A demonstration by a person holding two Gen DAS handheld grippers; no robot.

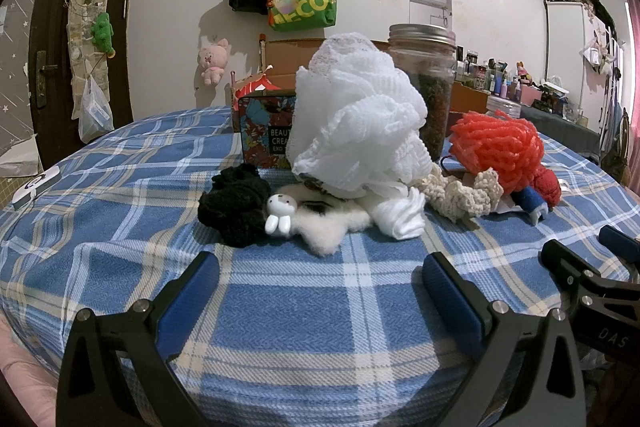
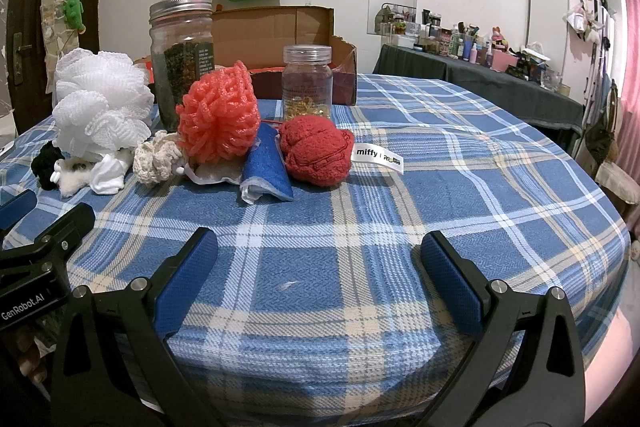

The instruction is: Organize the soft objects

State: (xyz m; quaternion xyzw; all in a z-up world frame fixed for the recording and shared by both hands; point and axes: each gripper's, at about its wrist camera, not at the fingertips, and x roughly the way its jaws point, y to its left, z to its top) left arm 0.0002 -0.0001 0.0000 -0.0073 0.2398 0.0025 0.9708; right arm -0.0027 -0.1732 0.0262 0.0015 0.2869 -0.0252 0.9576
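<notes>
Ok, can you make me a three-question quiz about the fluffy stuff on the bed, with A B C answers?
1. Where is the white bath pouf?
A. in front of the big jar
B. inside the cardboard box
C. on the floor

2. What colour is the small cloth roll beside the red knitted ball?
A. green
B. blue
C. yellow

3. How is the left hand-held gripper?
A. shut on a sock
B. shut on nothing
C. open, holding nothing

Answers: 1 A, the pouf sits on the bedcover and hides part of the jar. 2 B, the roll is plainly blue. 3 C, its fingers stand wide apart over bare plaid.
</notes>
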